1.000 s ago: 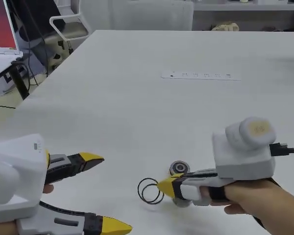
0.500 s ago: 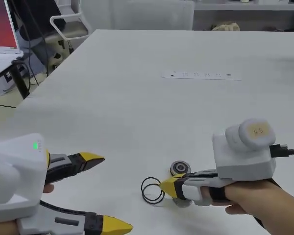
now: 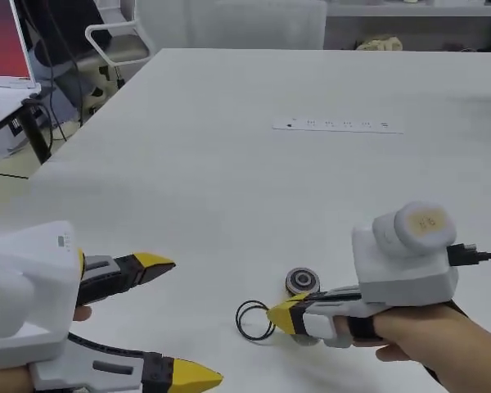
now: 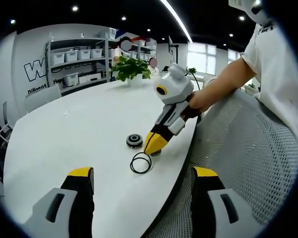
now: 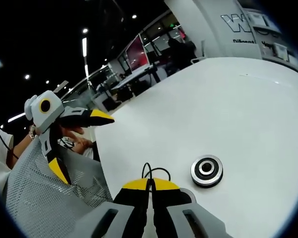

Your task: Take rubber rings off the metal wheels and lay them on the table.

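I'm laying the rubber rings (image 3: 252, 320) on the table (image 3: 229, 164) just beside the metal wheel (image 3: 300, 281), my right gripper (image 3: 272, 315) pinching their edge; left gripper (image 3: 188, 321) is hovering apart, jaws spread; next, I'm judging, a gentle release.

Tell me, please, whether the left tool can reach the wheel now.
Likely yes: the open left tool has bare table up to the wheel, though the right tool, shut on the rings, sits beside it.

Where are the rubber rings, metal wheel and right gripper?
rubber rings (image 3: 237, 320), head view, left rim.
metal wheel (image 5: 207, 170), right gripper view, hub.
right gripper (image 3: 270, 313), head view, yellow jaw tips.
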The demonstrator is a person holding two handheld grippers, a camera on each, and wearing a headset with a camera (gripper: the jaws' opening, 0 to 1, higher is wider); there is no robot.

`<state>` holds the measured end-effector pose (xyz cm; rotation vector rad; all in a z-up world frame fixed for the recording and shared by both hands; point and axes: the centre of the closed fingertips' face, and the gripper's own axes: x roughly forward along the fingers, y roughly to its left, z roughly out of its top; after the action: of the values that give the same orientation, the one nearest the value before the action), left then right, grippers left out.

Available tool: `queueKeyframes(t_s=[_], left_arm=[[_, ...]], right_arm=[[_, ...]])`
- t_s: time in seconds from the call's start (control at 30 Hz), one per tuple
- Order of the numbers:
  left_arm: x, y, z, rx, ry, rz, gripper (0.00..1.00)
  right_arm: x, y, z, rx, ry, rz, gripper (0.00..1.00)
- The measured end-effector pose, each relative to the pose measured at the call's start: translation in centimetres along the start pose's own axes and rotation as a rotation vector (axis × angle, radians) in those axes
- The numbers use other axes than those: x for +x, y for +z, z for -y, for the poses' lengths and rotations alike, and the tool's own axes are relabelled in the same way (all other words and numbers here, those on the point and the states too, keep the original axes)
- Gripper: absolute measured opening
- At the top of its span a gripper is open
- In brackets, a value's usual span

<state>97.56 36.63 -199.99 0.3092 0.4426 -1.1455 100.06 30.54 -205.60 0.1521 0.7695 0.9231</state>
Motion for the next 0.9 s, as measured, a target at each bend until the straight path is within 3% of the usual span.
queueKeyframes(t_s=[0.63, 0.9], left_arm=[[0.0, -0.1, -0.1, -0.002, 0.002, -0.005, 0.78], [0.0, -0.1, -0.2, -0.004, 0.004, -0.001, 0.78]], right_arm=[[-0.2, 0.3, 1.2, -0.104, -0.063, -0.017, 0.04], [-1.1, 2.1, 1.7, -0.1, -0.08, 0.036, 0.04]])
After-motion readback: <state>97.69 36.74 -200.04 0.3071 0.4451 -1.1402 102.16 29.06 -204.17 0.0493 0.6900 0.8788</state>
